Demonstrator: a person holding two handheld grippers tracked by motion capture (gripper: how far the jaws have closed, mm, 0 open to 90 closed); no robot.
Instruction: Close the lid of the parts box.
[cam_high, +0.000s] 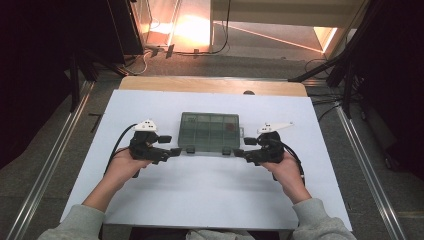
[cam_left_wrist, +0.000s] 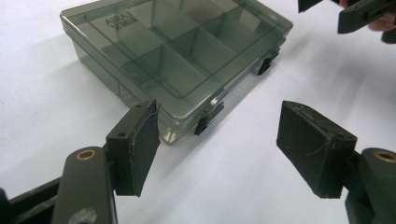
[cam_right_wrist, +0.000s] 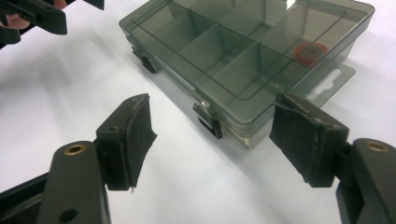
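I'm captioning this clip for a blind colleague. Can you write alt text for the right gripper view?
A closed, smoky see-through compartment box lies on a white table, with the right gripper open just in front of its two black latches. A small red item sits in one far compartment, and the left gripper shows at the top left corner.

Grey sweatshirt sleeves. Left tongs and right tongs: black bodies, each topped by a grey three-cornered plate and trailing a black cable. Worn black pads; brass-coloured eyelets at the jaw arms.
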